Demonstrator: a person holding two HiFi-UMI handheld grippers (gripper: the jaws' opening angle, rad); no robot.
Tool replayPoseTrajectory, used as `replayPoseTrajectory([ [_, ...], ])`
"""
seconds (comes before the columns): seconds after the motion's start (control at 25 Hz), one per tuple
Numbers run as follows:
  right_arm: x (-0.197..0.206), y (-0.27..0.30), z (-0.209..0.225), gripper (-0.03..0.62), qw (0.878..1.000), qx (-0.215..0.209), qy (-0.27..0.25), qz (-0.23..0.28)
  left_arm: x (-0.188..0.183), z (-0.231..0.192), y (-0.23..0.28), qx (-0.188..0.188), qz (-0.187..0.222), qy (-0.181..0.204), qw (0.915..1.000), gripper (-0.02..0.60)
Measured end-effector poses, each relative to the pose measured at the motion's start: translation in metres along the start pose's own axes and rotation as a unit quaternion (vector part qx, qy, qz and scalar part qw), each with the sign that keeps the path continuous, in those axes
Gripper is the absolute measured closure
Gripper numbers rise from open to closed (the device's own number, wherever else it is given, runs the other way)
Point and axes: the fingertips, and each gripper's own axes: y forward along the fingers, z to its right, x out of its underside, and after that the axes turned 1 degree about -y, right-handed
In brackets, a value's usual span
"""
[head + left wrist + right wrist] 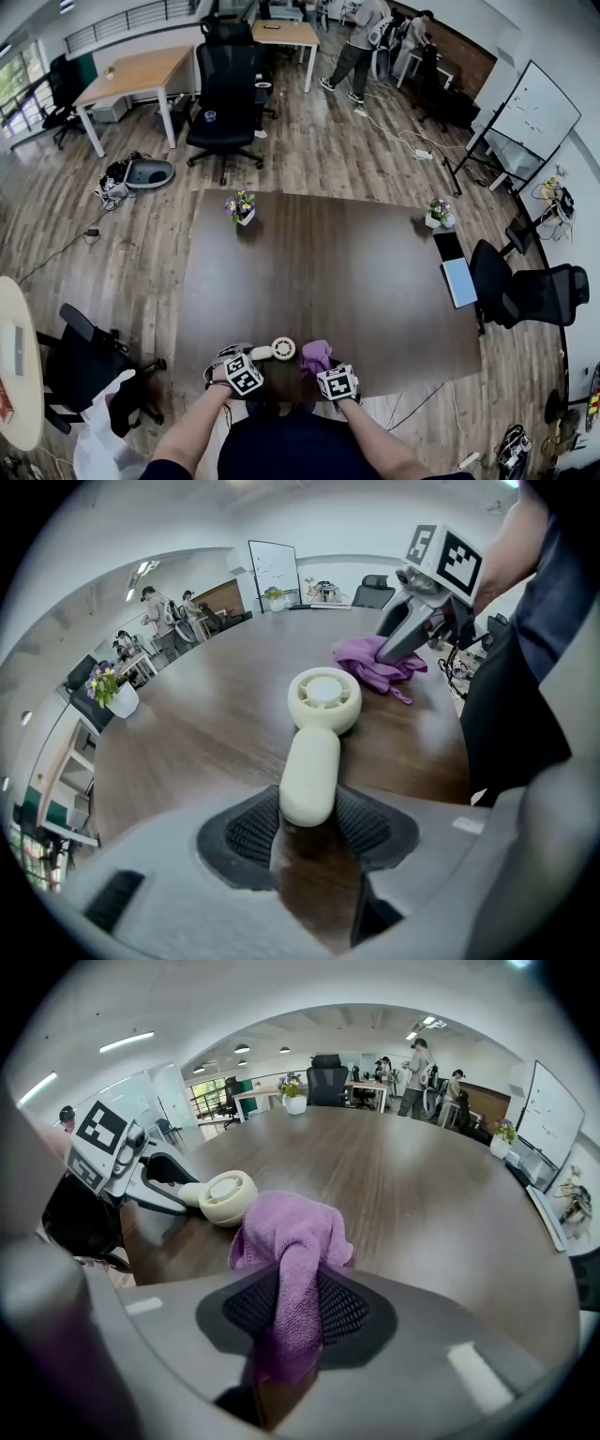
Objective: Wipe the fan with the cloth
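Left gripper point(307, 822) clamps a cream plastic handheld fan point(319, 733) by its handle; right gripper point(291, 1312) pinches a crumpled purple cloth point(291, 1232) just beside it, wiping apparently not yet begun.

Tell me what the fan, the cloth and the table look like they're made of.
Fan: probably moulded plastic, cream, smooth with a soft sheen and rounded edges.
Cloth: purple, with a fuzzy pile and soft, limp folds, so likely microfibre.
Table: dark brown wood grain with a satin shine; whether it is solid wood or veneer can't be told.
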Motion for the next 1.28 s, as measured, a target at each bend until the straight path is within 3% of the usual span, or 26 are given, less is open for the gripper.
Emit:
replayPoseTrajectory([
  [0.2,-0.028,-0.015,0.001,0.491,0.999,0.013,-0.020,0.035,-0.002,0.000,-0.001,-0.008,0.003,-0.002,1.0000,0.399],
  [0.44,-0.090,-0.008,-0.060,0.491,0.990,-0.051,-0.118,0.063,0.000,0.000,0.000,-0.005,-0.001,-0.012,0.9999,0.399],
  [0.64,-0.117,0.001,-0.108,0.491,0.979,-0.098,-0.167,0.061,-0.002,0.001,0.000,0.000,0.000,-0.019,0.9998,0.397],
  [0.8,-0.119,0.005,-0.145,0.491,0.965,-0.133,-0.219,0.049,-0.005,0.003,-0.004,-0.001,-0.001,-0.018,0.9998,0.397],
  [0.92,-0.112,0.009,-0.168,0.491,0.959,-0.161,-0.230,0.037,-0.002,0.001,-0.001,-0.007,-0.002,-0.017,0.9998,0.397],
  [1.08,-0.091,0.015,-0.178,0.491,0.949,-0.169,-0.265,0.008,-0.001,0.002,-0.001,-0.005,-0.002,-0.023,0.9997,0.397],
  [1.28,-0.083,0.017,-0.159,0.493,0.957,-0.142,-0.253,0.000,-0.001,0.001,-0.002,-0.006,-0.002,-0.020,0.9998,0.396],
])
